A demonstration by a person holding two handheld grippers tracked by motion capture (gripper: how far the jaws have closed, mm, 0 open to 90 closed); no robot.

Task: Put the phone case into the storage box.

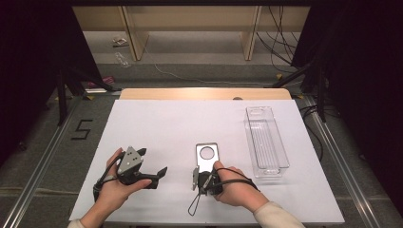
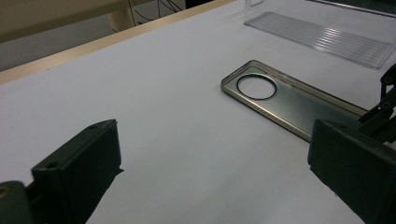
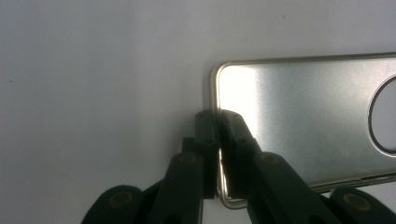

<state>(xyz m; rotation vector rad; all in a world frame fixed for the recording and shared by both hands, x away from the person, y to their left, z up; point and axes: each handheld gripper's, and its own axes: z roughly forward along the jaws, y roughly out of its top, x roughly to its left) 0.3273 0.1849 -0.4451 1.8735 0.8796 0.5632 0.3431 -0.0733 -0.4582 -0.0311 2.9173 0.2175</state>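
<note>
The right tongs (image 1: 205, 179) grip the near end of the phone case (image 1: 207, 156) on the white table (image 1: 157, 128).

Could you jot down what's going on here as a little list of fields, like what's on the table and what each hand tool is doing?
surface: white table
item in hand: phone case, clear with a round camera hole, lying flat
right gripper: jaws shut on the case's near rim, one inside the wall and one outside
left gripper: open, nothing between its jaws, off to the left of the case
other item: clear tray, to the right of the case, apart from it
case lifted: not visibly
</note>
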